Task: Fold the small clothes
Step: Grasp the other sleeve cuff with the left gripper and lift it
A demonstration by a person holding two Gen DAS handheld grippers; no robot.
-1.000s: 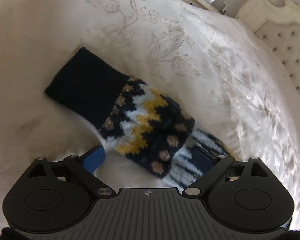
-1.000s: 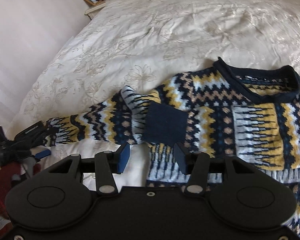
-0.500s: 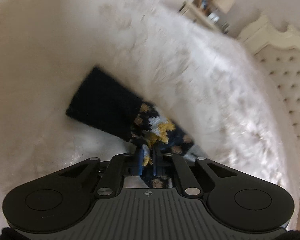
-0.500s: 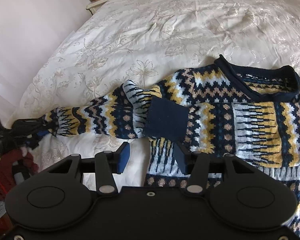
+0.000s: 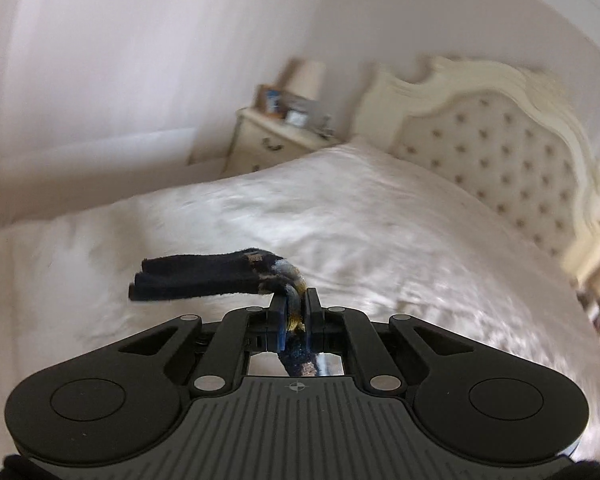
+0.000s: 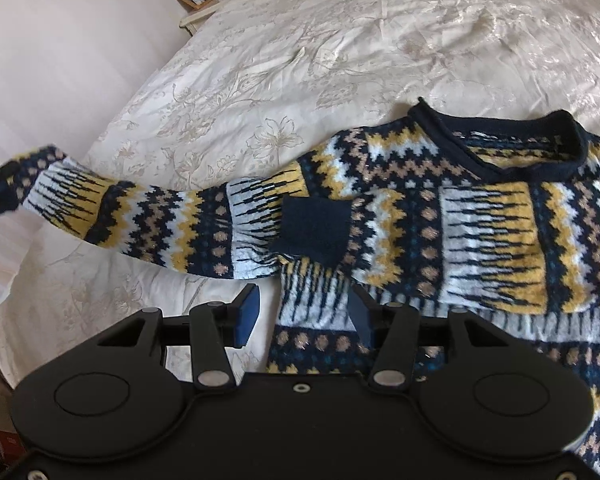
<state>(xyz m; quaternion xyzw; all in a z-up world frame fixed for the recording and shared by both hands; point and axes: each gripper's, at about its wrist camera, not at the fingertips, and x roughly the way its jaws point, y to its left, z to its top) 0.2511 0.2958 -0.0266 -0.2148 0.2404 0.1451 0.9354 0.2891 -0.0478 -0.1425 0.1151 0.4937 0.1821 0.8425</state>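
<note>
A navy, yellow and white patterned knit sweater (image 6: pixel 480 216) lies on the bed. One sleeve (image 6: pixel 140 220) stretches out to the left and is lifted off the cover. The other sleeve lies folded across the chest, its navy cuff (image 6: pixel 314 228) in the middle. My left gripper (image 5: pixel 294 308) is shut on the stretched sleeve just behind its navy cuff (image 5: pixel 196 276), which sticks out to the left above the bed. My right gripper (image 6: pixel 302 312) is open and empty, just above the sweater's lower left edge.
The cream embroidered bedspread (image 6: pixel 300 40) covers the whole bed. A tufted cream headboard (image 5: pixel 500 148) and a bedside table (image 5: pixel 276 136) with a lamp and frames stand beyond it. The bed's left edge runs along a white wall (image 6: pixel 60 40).
My left gripper closed on the sleeve near the cuff and lifted it off the bed, pulling the sleeve out straight. My right gripper stayed open and shifted slightly toward the sweater.
</note>
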